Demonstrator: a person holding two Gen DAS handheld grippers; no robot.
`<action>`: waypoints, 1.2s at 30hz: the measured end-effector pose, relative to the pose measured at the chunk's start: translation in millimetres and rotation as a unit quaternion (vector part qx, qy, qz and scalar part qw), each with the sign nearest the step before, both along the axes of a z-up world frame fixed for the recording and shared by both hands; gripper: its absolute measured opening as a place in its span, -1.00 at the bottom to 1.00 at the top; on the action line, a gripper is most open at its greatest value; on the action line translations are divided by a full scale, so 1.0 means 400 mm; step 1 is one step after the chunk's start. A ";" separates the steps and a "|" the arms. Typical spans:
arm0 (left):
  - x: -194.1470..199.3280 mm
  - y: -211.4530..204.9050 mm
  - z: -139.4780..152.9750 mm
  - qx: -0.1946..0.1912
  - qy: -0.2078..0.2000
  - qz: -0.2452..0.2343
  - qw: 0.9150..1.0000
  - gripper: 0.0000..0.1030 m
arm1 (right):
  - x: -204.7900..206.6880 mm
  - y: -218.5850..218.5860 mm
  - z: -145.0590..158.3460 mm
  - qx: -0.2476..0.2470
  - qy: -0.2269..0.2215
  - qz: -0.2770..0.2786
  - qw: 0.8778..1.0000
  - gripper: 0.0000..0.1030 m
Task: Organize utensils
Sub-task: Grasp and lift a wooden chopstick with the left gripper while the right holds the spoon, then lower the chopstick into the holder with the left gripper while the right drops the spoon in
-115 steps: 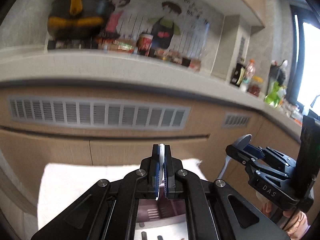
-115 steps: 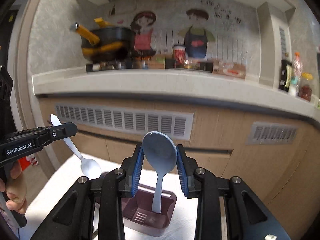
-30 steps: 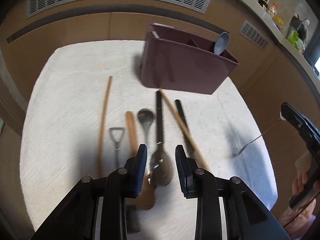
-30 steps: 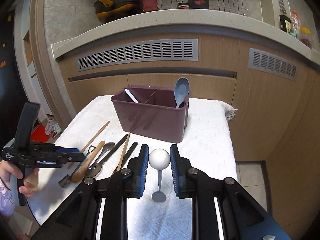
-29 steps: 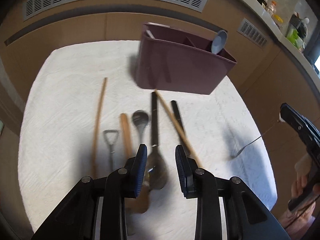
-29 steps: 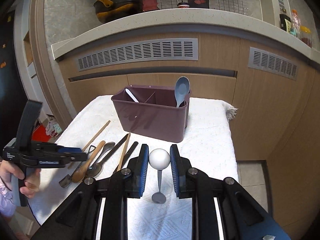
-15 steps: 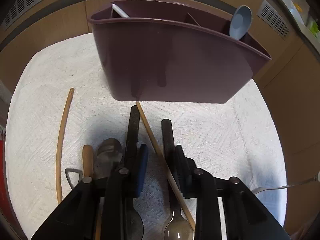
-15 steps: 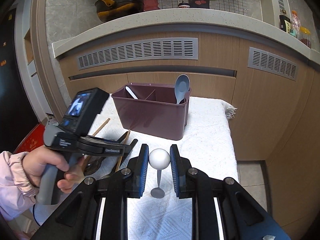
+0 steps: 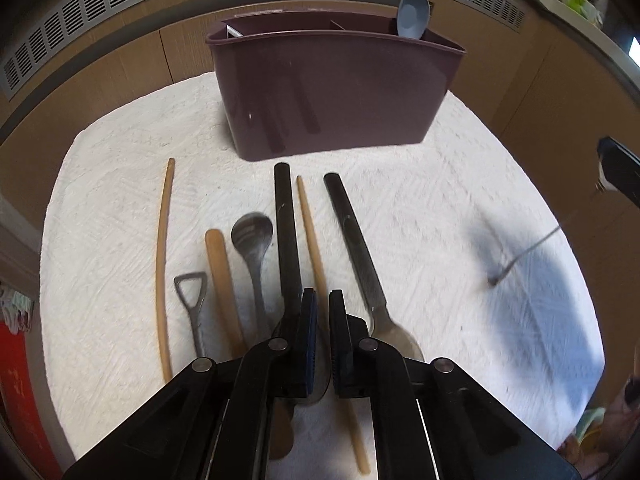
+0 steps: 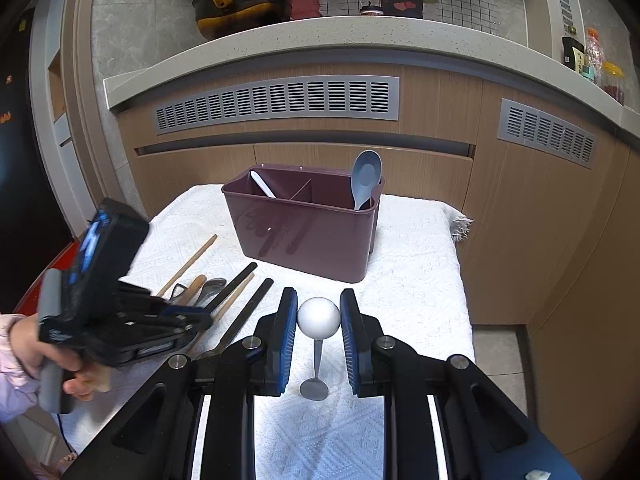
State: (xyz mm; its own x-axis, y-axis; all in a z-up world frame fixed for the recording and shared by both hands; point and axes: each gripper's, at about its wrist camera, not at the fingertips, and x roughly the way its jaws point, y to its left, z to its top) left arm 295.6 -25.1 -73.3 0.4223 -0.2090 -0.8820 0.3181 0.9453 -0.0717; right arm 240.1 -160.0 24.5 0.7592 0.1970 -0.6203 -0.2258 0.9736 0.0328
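Note:
A maroon utensil caddy (image 9: 336,92) stands on a white towel (image 9: 420,208); it holds a blue-grey spoon (image 9: 414,14) and a white utensil. Several utensils lie in a row before it: wooden sticks, a metal spoon (image 9: 253,236), a bottle opener (image 9: 192,296), two black-handled pieces. My left gripper (image 9: 320,312) is nearly shut around the thin wooden chopstick (image 9: 310,240), low over the row. My right gripper (image 10: 319,316) is shut on a white-bowled metal spoon (image 10: 319,317), its handle hanging down to the towel. The caddy (image 10: 308,224) stands beyond it.
Wooden cabinet fronts with vents (image 10: 276,100) rise behind the small table. A countertop above carries a black pan (image 10: 240,4) and bottles. The towel's edges (image 10: 460,224) drop off on all sides. The left gripper (image 10: 120,316) sits left in the right wrist view.
My left gripper has pulled back a little along the utensil row and its jaws have closed in on the chopstick. The right gripper has stayed still with its spoon.

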 end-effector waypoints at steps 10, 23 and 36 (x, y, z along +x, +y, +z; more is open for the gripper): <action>0.063 -0.043 -0.033 0.021 0.046 0.009 0.999 -0.83 | -0.004 0.008 0.003 -0.007 0.000 0.007 1.000 -0.63; -0.031 0.021 0.107 -0.107 -0.098 0.054 0.988 -0.89 | -0.036 0.001 0.037 -0.002 -0.021 0.004 1.000 -0.63; -0.090 0.064 0.441 -0.205 -0.298 0.063 0.930 -0.89 | -0.042 0.009 0.207 0.007 -0.103 -0.001 0.995 -0.63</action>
State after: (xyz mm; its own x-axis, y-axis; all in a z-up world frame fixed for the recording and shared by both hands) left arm 259.5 0.5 102.9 0.8548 -0.3919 -0.3401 0.3057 0.9099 -0.2803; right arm 223.3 -156.5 107.4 0.8707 0.2026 -0.4481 -0.2273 0.9738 -0.0014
